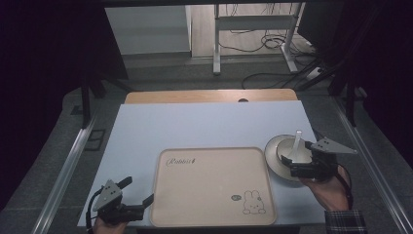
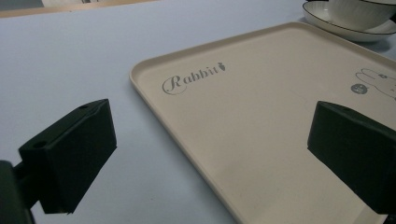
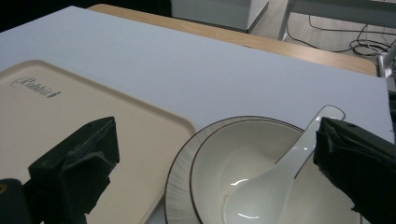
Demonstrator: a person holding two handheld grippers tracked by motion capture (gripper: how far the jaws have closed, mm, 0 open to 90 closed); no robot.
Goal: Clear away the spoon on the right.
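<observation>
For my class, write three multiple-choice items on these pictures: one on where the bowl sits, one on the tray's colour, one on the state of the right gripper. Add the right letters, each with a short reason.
1. Where does the bowl stand?
A. on the tray
B. on a plate beside the tray
C. on the floor

2. What colour is the tray?
A. beige
B. red
C. black

3. How is the right gripper set?
A. shut on the spoon
B. shut on the plate
C. open, jaws apart

Answers:
1 B: the right gripper view shows the bowl on a rimmed plate lying off the tray's edge.
2 A: the tray is beige in every view, with a rabbit drawing.
3 C: the jaws stand wide apart either side of the bowl, the spoon resting loose inside it.
</observation>
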